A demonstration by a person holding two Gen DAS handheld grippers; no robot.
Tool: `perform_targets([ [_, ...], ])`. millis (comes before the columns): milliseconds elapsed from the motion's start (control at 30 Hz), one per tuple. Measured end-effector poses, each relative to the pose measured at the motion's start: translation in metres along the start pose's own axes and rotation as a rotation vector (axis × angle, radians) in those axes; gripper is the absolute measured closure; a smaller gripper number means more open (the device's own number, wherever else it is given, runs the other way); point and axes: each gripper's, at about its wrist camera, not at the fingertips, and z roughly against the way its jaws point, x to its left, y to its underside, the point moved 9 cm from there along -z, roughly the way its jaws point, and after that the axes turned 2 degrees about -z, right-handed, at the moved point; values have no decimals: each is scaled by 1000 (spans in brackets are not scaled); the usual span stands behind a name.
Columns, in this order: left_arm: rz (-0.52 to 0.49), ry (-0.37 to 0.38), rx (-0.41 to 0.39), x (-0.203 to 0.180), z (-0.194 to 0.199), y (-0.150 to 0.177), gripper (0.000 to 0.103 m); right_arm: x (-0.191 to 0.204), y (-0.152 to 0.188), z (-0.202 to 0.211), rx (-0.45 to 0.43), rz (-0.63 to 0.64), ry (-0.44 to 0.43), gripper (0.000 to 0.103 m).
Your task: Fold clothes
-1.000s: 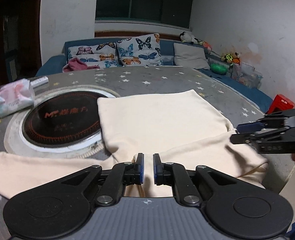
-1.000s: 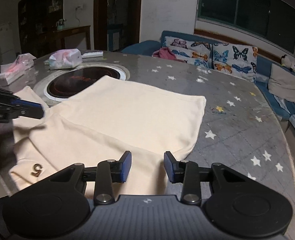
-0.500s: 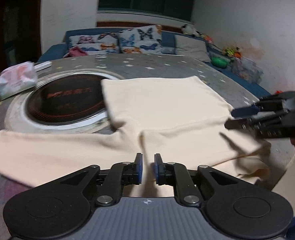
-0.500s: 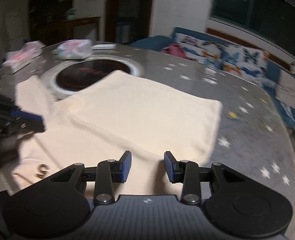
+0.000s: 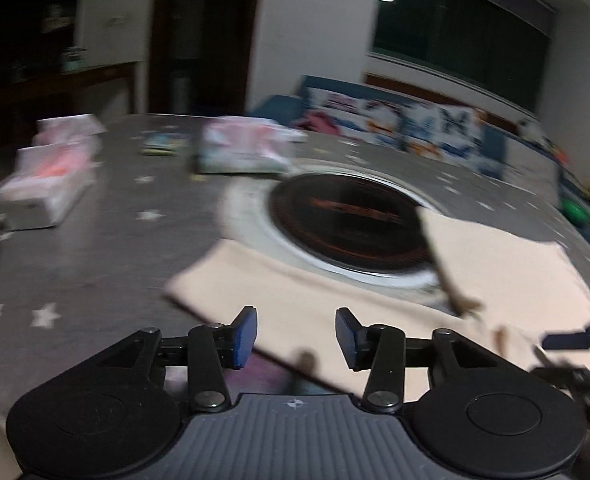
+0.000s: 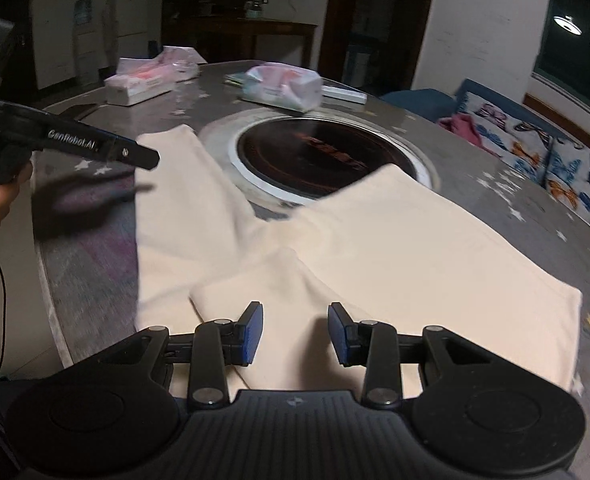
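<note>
Left gripper [image 5: 296,332] fingers now spread wide — swung toward sleeve [image 5: 279,300].

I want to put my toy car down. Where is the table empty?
Bare table lies right of the cream garment, toward the sofa, and left of its sleeve. Behind the round cooktop it is crowded with tissue packs.

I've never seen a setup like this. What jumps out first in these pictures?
A big cream garment sprawls across the near side of a star-speckled round table, one edge reaching the black cooktop sunk in its middle. Two open black grippers, right and left, are poised over the cloth.
</note>
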Motion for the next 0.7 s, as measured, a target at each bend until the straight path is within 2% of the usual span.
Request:
perform_targets([
  [200,98,-109,-9,43,-8,-5,51,5,-6,-5,-3,3,-7,68],
  [500,161,-143,14,63,-31,-6,54,-3,-3,12,-15,-12,23,68],
  [633,172,-149,6,65,-37,-5,71,-9,0,19,-22,-29,39,68],
  [700,183,-147,1,67,-39,-6,90,-12,2,22,-27,-41,49,68],
])
